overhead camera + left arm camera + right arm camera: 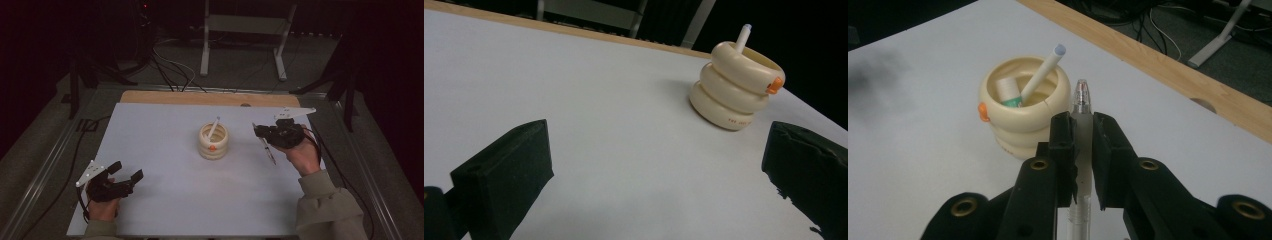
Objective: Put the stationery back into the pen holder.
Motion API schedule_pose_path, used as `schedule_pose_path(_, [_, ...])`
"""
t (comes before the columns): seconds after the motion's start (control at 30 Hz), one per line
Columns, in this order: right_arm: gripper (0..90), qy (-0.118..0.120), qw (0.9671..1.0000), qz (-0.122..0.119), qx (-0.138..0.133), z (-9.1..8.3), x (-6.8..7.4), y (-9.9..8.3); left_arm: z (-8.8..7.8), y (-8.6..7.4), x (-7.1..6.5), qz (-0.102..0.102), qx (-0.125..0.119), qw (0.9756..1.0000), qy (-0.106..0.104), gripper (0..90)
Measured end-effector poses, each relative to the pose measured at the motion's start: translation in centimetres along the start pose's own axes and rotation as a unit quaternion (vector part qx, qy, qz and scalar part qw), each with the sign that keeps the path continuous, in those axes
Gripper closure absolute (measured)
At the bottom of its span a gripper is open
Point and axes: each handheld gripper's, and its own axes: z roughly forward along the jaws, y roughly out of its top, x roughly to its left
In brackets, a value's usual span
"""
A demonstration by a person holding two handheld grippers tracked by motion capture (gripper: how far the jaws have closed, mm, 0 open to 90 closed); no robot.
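Cream-coloured and ringed, the pen holder (213, 141) is standing mid-table with bare white table (165, 205) all around it; nearer than it, the left gripper (126, 173) is gaping empty. Beside it, the right gripper (1083, 131) is clamping a clear pen (1081, 100). Small red lettering on its base is proving unreadable.

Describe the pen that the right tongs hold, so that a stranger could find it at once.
On the white table, look right of the cream ringed cup to the right tongs. Clamped between them is a clear pen. Unlike the white pen leaning in the cup, it is see-through.
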Motion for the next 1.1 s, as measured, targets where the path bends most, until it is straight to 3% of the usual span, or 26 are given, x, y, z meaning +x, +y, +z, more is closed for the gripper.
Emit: schedule_pose_path(1.1, [81.1,-0.006,0.9994,0.008,-0.033,0.4,0.1,2.5,0.0,0.0,0.0,0.0,0.0,1.0,-0.001,0.3])
